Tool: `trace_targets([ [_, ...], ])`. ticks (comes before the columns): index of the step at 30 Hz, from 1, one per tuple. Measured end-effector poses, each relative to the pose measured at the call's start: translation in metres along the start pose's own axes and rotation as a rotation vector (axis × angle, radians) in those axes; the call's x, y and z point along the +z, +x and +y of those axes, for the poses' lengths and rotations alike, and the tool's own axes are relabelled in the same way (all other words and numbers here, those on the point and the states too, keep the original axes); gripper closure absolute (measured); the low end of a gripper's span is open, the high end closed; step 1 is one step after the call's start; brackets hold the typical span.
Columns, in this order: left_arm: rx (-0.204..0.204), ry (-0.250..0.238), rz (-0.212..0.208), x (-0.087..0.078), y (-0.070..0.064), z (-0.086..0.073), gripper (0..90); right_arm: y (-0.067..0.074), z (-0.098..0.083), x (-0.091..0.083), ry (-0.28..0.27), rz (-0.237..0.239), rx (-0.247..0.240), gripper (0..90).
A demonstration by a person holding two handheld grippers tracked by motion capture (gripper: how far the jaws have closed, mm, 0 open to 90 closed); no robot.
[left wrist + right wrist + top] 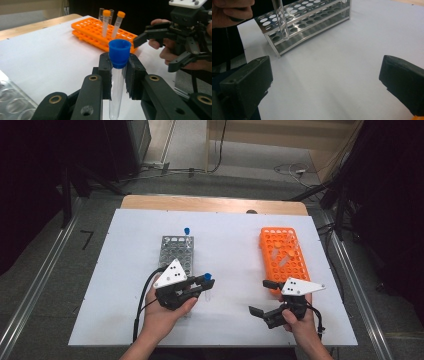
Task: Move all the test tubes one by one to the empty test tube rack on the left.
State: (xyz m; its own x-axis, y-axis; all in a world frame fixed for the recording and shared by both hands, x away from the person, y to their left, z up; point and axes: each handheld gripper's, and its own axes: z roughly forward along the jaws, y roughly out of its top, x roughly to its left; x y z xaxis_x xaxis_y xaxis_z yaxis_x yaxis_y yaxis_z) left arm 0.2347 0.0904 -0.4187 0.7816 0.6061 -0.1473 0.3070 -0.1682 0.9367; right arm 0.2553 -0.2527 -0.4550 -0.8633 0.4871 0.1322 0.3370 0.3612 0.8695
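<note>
My left jaws (119, 75) clench a blue-capped tube (118, 75). My right jaws (264, 296) stand released, holding nothing. The orange rack (95, 31) holds two orange-capped tubes (106, 22); the metal rack (176, 251) holds one blue-capped.

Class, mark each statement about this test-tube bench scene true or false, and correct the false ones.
1. The left gripper is clamped on a blue-capped tube. True.
2. The right gripper holds an orange-capped tube. False: its jaws stand wide apart with nothing between them.
3. The orange rack lies on the white table sheet. True.
4. The metal rack holds no tubes at all. False: one blue-capped tube stands at its far end.
5. Two orange-capped tubes stand in the orange rack. True.
</note>
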Motion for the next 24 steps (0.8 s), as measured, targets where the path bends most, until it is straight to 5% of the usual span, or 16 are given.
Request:
trace_targets([
  [15,-0.02,-0.06,0.09,-0.014,0.037,0.026,76.9,-0.023,-0.017,-0.036,-0.014,-0.09,0.056,0.0],
  [24,-0.031,-0.076,0.156,-0.013,0.062,0.037,77.0,-0.036,-0.023,-0.042,-0.017,-0.117,0.083,0.0],
])
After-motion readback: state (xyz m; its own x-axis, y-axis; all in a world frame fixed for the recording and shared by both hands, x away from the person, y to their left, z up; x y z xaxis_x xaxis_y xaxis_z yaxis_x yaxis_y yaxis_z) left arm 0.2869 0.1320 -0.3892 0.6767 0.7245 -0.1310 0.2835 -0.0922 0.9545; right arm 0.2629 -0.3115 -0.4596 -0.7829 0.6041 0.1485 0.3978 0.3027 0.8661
